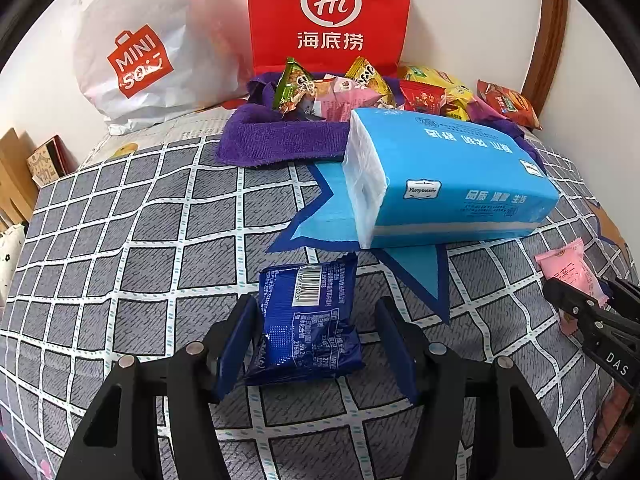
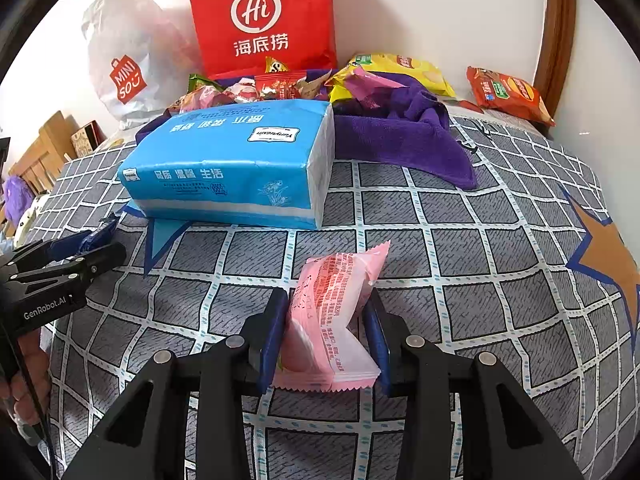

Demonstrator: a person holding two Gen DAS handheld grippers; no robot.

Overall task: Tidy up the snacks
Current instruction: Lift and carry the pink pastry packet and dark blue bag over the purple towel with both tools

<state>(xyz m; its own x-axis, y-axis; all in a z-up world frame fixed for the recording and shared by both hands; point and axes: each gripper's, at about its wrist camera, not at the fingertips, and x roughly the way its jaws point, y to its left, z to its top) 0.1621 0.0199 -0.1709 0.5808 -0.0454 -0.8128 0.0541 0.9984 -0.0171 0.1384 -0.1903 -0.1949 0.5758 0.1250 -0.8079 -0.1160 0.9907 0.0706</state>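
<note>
A dark blue snack packet point(image 1: 310, 320) lies on the checked bedspread between the fingers of my left gripper point(image 1: 316, 316). The jaws stand wider than the packet, with a gap on the right side. My right gripper point(image 2: 326, 320) is closed on a pink snack packet point(image 2: 336, 320), both pads against its sides. The pink packet point(image 1: 568, 276) and right gripper also show at the right edge of the left wrist view. A purple cloth tray point(image 1: 280, 140) at the back holds several snack packets point(image 1: 332, 92). More packets point(image 2: 508, 94) lie beside it.
A blue tissue pack point(image 1: 448, 184) lies between the grippers and the purple tray. A red paper bag point(image 1: 328, 16) and a white plastic bag point(image 1: 136, 52) stand against the wall. A wooden post point(image 1: 548, 36) rises at the back right. The bed edge falls away on the left.
</note>
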